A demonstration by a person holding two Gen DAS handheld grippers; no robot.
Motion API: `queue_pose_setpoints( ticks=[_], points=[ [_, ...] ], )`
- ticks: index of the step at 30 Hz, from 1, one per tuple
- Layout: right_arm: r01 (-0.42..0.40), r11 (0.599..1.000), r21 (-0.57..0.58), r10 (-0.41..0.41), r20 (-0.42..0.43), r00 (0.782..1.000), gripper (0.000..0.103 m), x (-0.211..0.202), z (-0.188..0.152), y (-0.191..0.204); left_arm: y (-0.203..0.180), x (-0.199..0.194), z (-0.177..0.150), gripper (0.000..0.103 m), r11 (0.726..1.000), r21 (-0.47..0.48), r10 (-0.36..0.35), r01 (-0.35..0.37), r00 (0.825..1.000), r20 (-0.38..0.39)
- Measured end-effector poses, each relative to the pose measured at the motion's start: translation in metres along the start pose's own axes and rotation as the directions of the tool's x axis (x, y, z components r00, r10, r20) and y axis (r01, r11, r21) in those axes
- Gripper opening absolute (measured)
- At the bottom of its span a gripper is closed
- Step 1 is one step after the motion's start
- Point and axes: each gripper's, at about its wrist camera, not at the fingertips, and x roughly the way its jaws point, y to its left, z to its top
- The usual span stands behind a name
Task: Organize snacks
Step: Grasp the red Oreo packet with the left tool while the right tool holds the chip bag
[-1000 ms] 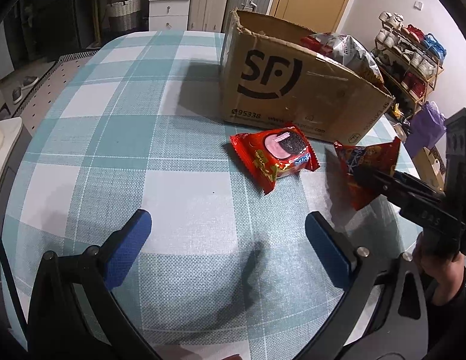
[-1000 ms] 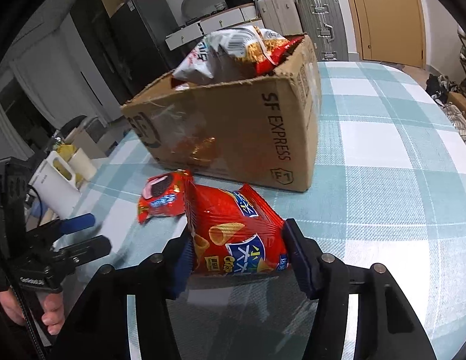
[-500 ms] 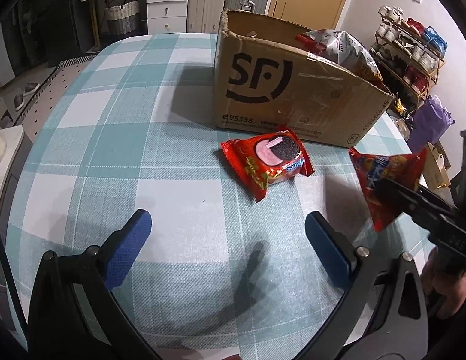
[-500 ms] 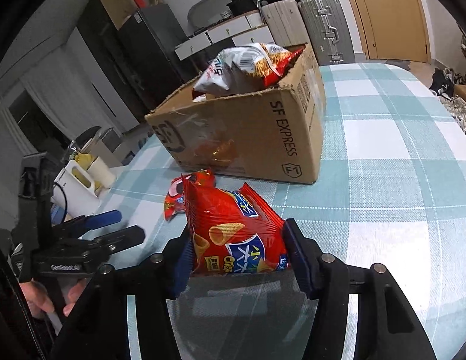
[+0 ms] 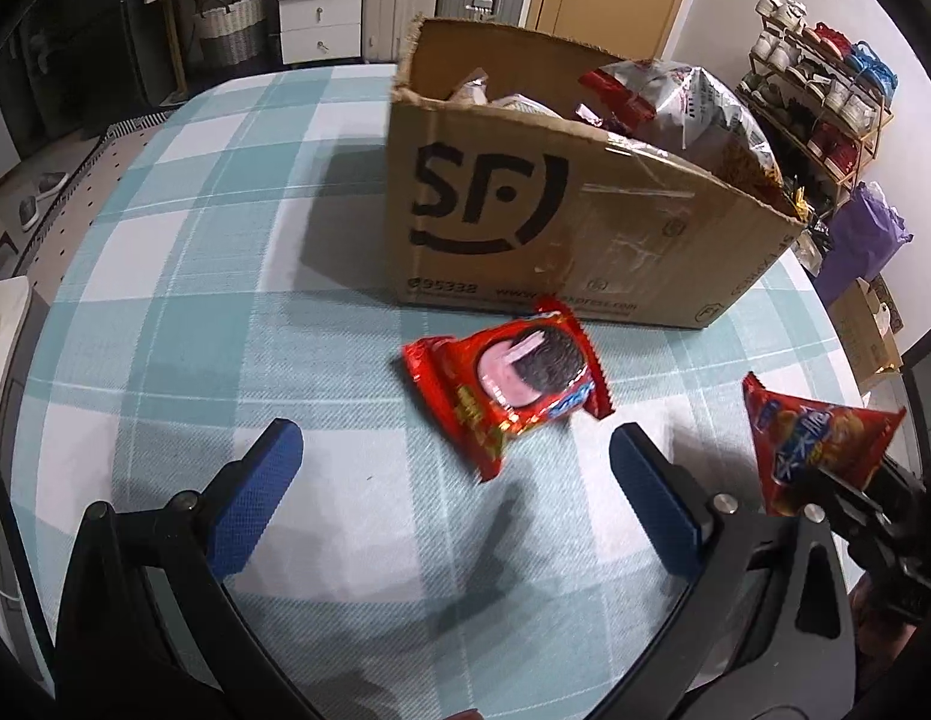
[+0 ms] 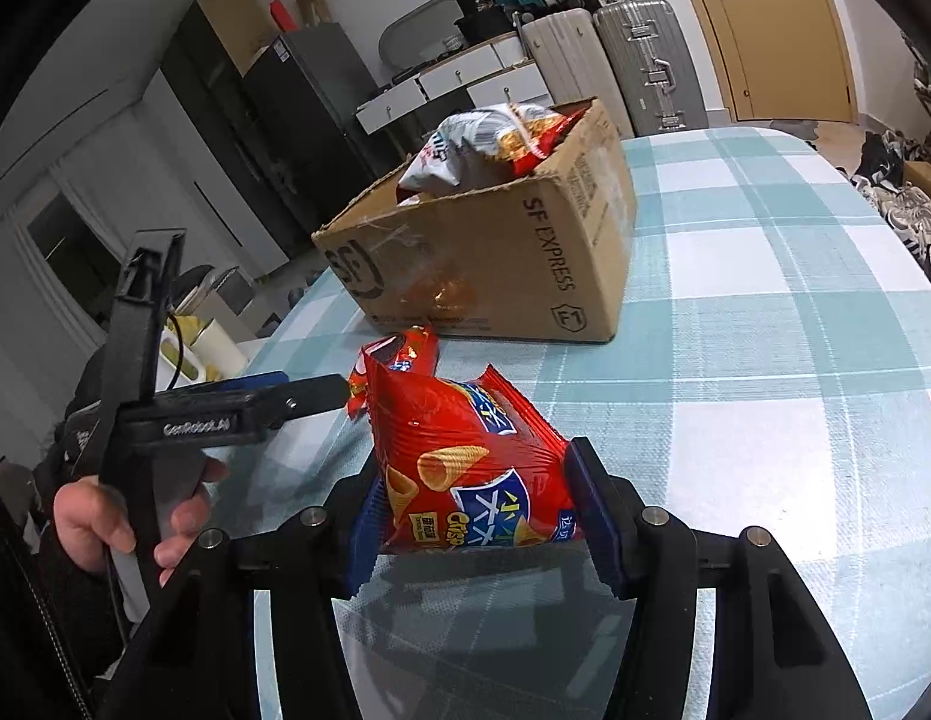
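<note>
My right gripper (image 6: 474,525) is shut on a red bag of corn crisps (image 6: 465,462) and holds it above the table; the bag also shows at the right of the left wrist view (image 5: 813,444). My left gripper (image 5: 453,480) is open and empty, just short of a red cookie pack (image 5: 513,384) that lies flat on the checked tablecloth in front of the cardboard box (image 5: 561,228). The pack peeks out behind the crisps in the right wrist view (image 6: 399,354). The open box (image 6: 507,264) holds several snack bags.
The table (image 5: 195,300) has a teal and white checked cloth and a rounded edge. Drawers, suitcases and a door stand behind it. A shoe rack (image 5: 825,102) and a purple bag (image 5: 867,246) are off the right side.
The right gripper has lifted the crisps bag higher and drawn it back to the right. The left gripper has moved closer to the cookie pack and the box.
</note>
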Motion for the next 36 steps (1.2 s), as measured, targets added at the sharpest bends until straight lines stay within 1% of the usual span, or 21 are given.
queue_pose_setpoints(
  ticks=[2,4,6,8,15,18,23,28,29,30,32,34,36],
  points=[
    [0.000,1.000,0.012,0.000,0.005,1.000,0.057,-0.003,0.001,-0.003,-0.003,0.005,0.005,0.102,1.000,-0.016,-0.022,0.022,1.000,-0.015],
    [-0.001,1.000,0.018,0.001,0.011,1.000,0.057,-0.006,0.000,-0.005,-0.006,0.008,0.009,0.102,0.999,-0.022,-0.029,0.028,0.999,-0.021],
    [0.002,1.000,0.016,-0.003,0.013,1.000,0.057,-0.009,-0.001,-0.007,-0.008,0.013,0.013,0.102,1.000,-0.024,-0.006,0.006,1.000,-0.010],
    [0.003,1.000,0.018,-0.003,0.015,1.000,0.057,-0.011,-0.001,-0.009,-0.010,0.020,0.017,0.102,0.999,-0.035,-0.016,0.015,1.000,-0.023],
    [-0.001,1.000,0.025,0.001,0.022,1.000,0.057,-0.016,-0.003,-0.012,-0.011,0.041,0.025,0.102,0.998,-0.066,0.004,-0.008,0.998,-0.059],
    [-0.001,1.000,0.026,0.000,0.027,1.000,0.057,-0.018,-0.003,-0.014,-0.012,0.049,0.028,0.101,0.997,-0.066,0.030,-0.035,0.997,-0.074],
    [-0.003,1.000,0.030,0.002,0.032,0.999,0.057,-0.020,-0.002,-0.015,-0.012,0.054,0.029,0.101,0.997,-0.069,0.018,-0.023,0.997,-0.073],
    [0.003,1.000,0.029,-0.004,0.029,1.000,0.057,-0.022,-0.002,-0.015,-0.014,0.055,0.030,0.093,0.998,-0.037,0.038,-0.041,0.997,-0.074],
    [0.005,1.000,0.028,-0.006,0.029,1.000,0.057,-0.023,-0.002,-0.015,-0.017,0.054,0.029,0.089,0.999,-0.028,0.033,-0.035,0.997,-0.073],
    [0.007,1.000,0.027,-0.008,0.028,1.000,0.057,-0.024,-0.003,-0.014,-0.020,0.051,0.029,0.082,1.000,-0.019,0.023,-0.025,0.997,-0.068],
    [0.011,1.000,0.025,-0.012,0.028,1.000,0.057,-0.025,-0.004,-0.013,-0.023,0.049,0.028,0.073,1.000,0.006,0.017,-0.016,0.998,-0.060],
    [0.012,1.000,0.028,-0.012,0.027,1.000,0.057,-0.027,-0.005,-0.013,-0.023,0.048,0.028,0.068,1.000,0.023,0.005,-0.003,0.999,-0.053],
    [0.012,0.999,0.030,-0.013,0.025,1.000,0.057,-0.027,-0.005,-0.012,-0.023,0.046,0.026,0.055,0.999,0.045,-0.007,0.008,0.999,-0.036]
  ],
)
